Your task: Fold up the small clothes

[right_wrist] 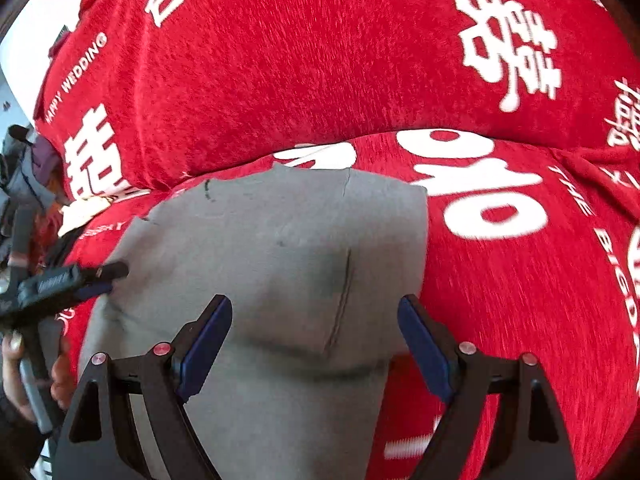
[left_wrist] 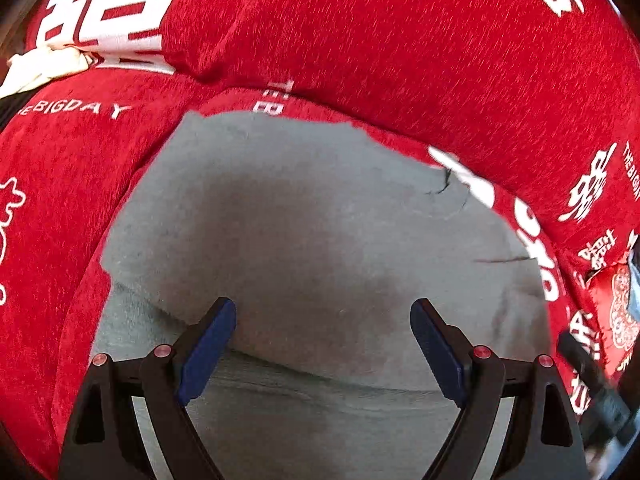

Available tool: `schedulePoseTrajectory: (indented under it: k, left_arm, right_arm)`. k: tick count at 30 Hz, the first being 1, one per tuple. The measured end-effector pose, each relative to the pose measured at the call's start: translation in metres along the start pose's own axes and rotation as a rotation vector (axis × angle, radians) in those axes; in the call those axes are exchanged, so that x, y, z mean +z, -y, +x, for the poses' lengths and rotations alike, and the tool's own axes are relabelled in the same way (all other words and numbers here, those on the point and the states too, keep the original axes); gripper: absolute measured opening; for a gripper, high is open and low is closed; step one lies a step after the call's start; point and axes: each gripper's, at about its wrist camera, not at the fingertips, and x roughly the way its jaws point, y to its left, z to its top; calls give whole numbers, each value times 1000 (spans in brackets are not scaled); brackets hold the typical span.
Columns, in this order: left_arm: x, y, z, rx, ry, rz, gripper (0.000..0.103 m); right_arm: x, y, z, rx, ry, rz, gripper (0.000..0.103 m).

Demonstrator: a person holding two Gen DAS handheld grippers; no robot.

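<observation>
Grey garment (left_wrist: 320,240) lies flat on the red printed cover (left_wrist: 400,40). My left tool (left_wrist: 323,320) and right tool (right_wrist: 316,316) hover above it, both spread, gripping nothing. Risk: pinching the plush cover with the cloth, dragging both and skewing the fold.

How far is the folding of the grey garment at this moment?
Done: the grey garment lies spread on the red cover, with one crease across its near part. In hand: nothing; the left gripper and right gripper are both open above it. Left: grasping an edge and folding.
</observation>
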Motion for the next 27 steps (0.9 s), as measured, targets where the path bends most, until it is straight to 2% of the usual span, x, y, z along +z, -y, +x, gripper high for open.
schedulePoseTrajectory:
  k: [3,5,6,7,8,12,15,18,21,22,23,24,25,26,27]
  left_arm:
    - [-8,8,4,34,26,68,90]
    - [-12,13,6,59,30,123,90]
    - [-13,14,6,62,30,138,90]
    - [-13,14,5,56,30,146,90]
    - [-12,13,4,46,28,144,90]
    - [-3,-2,-9,37,50,98,90]
    - [0,-16,-5,30,25,57,90]
    - [-4,-24,7,36,-19,36,90]
    - [-6,-25,3,38,0,32,90]
    - [-5,-27,1,26,-1,20,90]
    - [-4,-30,-4,23,9,14,90]
    - [-1,-33,-10,28,27,10,90]
    - [4,-37,-19,35,56,4,90]
    - [9,-43,-29,42,88,-7,90]
    - [14,-49,-37,47,111,-20,90]
  right_arm:
    - [9,3,30,2,-56,-8,83]
    - [10,-3,44,1,-72,-44,68]
    - [9,-8,45,-2,-69,-74,47]
    - [10,-14,44,8,-69,-102,9]
    - [10,-16,43,34,-81,-102,7]
    - [15,-24,11,23,21,-133,7]
    - [24,-14,-10,10,93,-103,7]
    - [28,-5,7,-55,52,-95,7]
    - [21,-1,29,-26,-40,-67,8]
    - [20,-1,31,-40,-53,-63,12]
    - [19,0,31,-50,-50,-55,12]
    - [18,2,29,-54,-42,-41,18]
    - [19,5,25,-64,-28,-24,31]
    - [19,9,21,-84,-15,-11,40]
    - [20,12,16,-117,3,-1,55]
